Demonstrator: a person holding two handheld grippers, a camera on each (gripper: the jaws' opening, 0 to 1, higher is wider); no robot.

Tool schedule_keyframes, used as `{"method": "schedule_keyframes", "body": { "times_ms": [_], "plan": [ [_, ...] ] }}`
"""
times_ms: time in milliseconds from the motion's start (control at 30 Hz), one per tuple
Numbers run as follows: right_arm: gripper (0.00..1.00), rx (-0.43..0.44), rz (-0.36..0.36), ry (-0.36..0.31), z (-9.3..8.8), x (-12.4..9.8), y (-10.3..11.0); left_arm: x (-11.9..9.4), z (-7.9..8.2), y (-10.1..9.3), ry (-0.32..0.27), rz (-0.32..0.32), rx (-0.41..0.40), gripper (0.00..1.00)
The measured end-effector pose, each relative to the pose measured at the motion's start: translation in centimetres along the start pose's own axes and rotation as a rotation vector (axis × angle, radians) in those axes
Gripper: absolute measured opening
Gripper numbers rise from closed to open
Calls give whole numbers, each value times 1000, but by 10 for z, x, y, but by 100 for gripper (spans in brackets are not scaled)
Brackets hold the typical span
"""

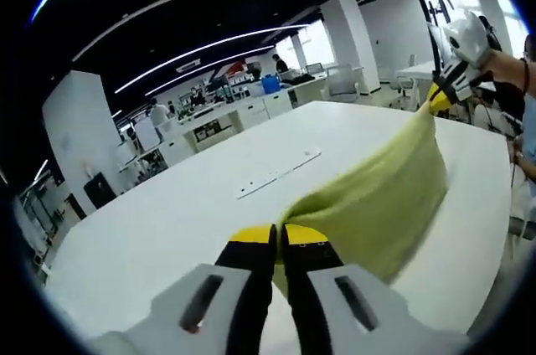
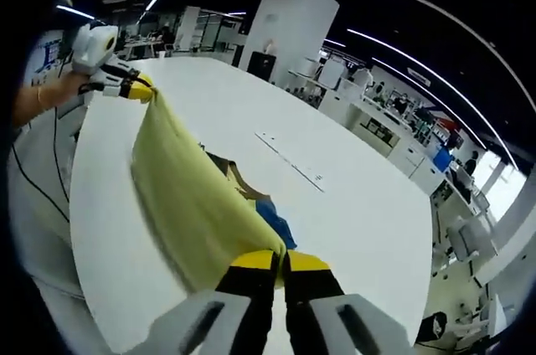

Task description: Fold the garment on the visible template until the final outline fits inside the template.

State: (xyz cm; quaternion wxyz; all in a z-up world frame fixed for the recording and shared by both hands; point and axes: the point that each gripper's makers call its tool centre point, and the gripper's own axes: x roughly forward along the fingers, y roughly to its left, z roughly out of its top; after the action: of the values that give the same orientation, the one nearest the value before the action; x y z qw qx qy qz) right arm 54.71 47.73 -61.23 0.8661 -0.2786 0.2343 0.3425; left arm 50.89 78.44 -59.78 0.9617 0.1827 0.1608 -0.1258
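The left gripper (image 1: 278, 238) has its fingers pressed together on one edge of the yellow garment (image 1: 385, 196). The right gripper (image 2: 279, 264) likewise has its fingers closed on the opposite edge. The cloth stretches taut between the two grippers, lifted above the white bench (image 2: 352, 196), where a long pale strip (image 2: 290, 161) lies beyond it.

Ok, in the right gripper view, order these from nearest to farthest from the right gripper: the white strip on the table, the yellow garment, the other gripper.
1. Yellow garment: clamped in the right gripper.
2. White strip: mid-table, ahead and slightly right.
3. Left gripper: far upper left, holding the garment's other end.
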Motion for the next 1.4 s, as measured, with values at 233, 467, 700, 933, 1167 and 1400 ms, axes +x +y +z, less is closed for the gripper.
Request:
{"method": "schedule_keyframes", "body": {
  "times_ms": [233, 467, 700, 933, 1167, 1400],
  "plan": [
    [0, 6, -20, -7, 6, 18, -13, 21, -2, 10, 15, 37, 42, 0],
    [0, 26, -20, 19, -2, 44, -22, 44, -14, 13, 34, 42, 54, 0],
    [0, 68, -4, 81, -14, 68, -25, 70, -29, 14, 73, 40, 60, 0],
    [0, 55, 9, 112, -26, 91, -28, 92, -49, 11, 120, 32, 73, 1],
    [0, 81, 25, 153, -44, 118, -29, 111, -69, 7, 169, 28, 63, 1],
    [0, 100, 57, 173, -55, 138, -28, 123, -89, 6, 211, 24, 27, 1]
  ]
}}
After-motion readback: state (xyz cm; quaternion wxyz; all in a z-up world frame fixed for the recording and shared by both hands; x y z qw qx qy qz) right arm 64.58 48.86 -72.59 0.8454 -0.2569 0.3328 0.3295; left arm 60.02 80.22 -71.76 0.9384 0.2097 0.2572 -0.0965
